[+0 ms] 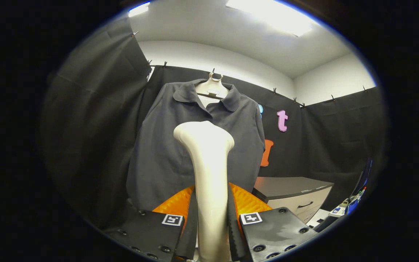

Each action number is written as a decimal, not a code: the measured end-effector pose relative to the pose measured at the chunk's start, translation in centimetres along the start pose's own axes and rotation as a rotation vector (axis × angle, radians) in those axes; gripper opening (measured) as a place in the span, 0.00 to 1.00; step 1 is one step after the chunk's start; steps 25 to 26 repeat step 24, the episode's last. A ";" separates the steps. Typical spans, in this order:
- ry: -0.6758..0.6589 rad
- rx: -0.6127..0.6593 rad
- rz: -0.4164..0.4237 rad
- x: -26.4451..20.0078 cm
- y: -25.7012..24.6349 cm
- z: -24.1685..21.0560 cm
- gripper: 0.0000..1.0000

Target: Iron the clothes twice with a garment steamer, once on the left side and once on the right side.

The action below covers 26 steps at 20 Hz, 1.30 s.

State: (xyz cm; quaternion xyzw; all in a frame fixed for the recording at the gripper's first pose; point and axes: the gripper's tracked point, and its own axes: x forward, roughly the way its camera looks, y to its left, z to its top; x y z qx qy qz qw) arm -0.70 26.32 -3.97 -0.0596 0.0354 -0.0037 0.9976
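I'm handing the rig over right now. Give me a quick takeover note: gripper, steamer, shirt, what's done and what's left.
Gripper: shut on the garment steamer, both fingers pressing its handle, head upright between them.
Shirt: dark, collared, hanging on a hanger against the booth wall, beyond the steamer head, which looks short of the fabric.
Done: steamer picked up and aimed at the shirt's middle.
Left: as far as this view tells, both passes, left side and right side.

Rides on the gripper (pixel 211 222), low, looking forward and upward, near the hanging shirt (pixel 166 145).
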 end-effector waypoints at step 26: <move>-0.018 0.013 -0.008 0.1 0.0 0.6 0.43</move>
